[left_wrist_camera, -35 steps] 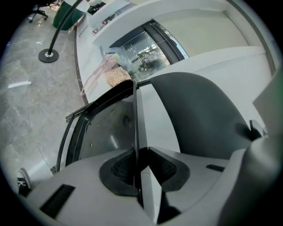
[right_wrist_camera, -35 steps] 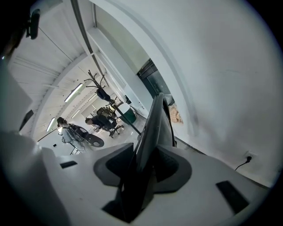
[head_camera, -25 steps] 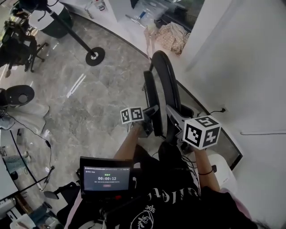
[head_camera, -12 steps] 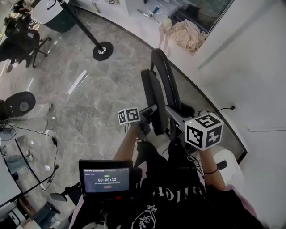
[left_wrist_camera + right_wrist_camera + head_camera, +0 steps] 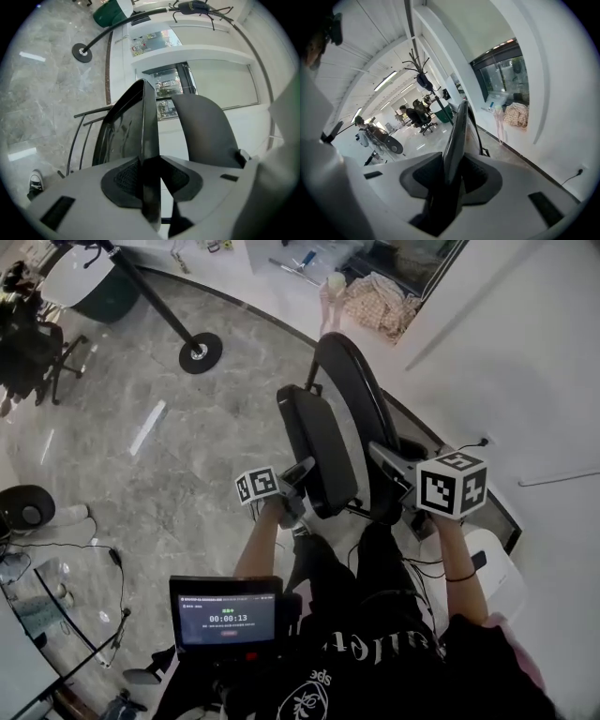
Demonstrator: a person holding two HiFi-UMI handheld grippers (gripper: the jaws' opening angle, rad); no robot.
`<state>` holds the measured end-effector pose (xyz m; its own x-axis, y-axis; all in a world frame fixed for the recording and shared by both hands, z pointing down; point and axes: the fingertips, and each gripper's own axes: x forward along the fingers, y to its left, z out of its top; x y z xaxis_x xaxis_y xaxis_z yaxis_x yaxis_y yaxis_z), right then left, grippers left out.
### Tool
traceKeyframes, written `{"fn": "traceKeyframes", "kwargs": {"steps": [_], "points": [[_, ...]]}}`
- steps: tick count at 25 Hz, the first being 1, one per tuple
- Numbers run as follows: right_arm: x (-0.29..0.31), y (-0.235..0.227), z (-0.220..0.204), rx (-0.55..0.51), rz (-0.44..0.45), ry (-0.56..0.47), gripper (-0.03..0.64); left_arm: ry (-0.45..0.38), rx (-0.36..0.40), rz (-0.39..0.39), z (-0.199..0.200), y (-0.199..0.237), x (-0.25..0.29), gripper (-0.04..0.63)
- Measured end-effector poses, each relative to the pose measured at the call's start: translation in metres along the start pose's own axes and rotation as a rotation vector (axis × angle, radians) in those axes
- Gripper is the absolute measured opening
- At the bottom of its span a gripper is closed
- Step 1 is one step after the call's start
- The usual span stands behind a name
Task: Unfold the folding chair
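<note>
The black folding chair stands in front of me in the head view, its seat [image 5: 317, 448] swung out to the left of the curved backrest [image 5: 354, 395]. My left gripper [image 5: 298, 474] is shut on the seat's near edge; its jaws have just been opening slightly with the panel still between them. In the left gripper view the seat edge [image 5: 149, 122] runs up from the left gripper [image 5: 151, 161], and the backrest [image 5: 206, 131] stands to its right. My right gripper [image 5: 389, 460] is shut on the backrest edge [image 5: 457, 136], which rises from the right gripper [image 5: 451, 161]; its jaws have just closed a little.
A white wall [image 5: 525, 381] runs close on the right, with a white stool [image 5: 489, 570] by my right arm. A pole stand with a round base [image 5: 199, 352] and an office chair [image 5: 37, 352] stand on the marble floor to the left. A small screen [image 5: 228, 615] hangs at my chest.
My left gripper has drawn the seat out to the left, away from the backrest, so the gap between the two panels is wider. The right gripper has shifted right with the backrest.
</note>
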<state>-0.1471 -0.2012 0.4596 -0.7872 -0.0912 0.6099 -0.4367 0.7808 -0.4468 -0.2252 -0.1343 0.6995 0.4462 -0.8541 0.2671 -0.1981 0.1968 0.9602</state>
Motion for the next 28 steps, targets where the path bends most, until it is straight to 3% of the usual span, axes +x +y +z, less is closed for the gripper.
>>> {"fn": "traceKeyframes", "kwargs": {"steps": [4, 11, 21, 28], "points": [[0.0, -0.024, -0.011, 0.024, -0.053, 0.018, 0.12, -0.002, -0.047, 0.05, 0.002, 0.044, -0.041, 0.129], [0.015, -0.008, -0.021, 0.02, -0.016, 0.008, 0.12, -0.047, -0.01, 0.108, 0.006, 0.079, -0.066, 0.156], [0.017, -0.053, -0.034, 0.058, -0.043, 0.047, 0.117, -0.118, -0.045, 0.066, 0.013, 0.134, -0.101, 0.176], [0.027, -0.099, -0.047, 0.033, -0.173, 0.063, 0.117, -0.172, -0.057, 0.087, 0.022, 0.184, -0.115, 0.193]]}}
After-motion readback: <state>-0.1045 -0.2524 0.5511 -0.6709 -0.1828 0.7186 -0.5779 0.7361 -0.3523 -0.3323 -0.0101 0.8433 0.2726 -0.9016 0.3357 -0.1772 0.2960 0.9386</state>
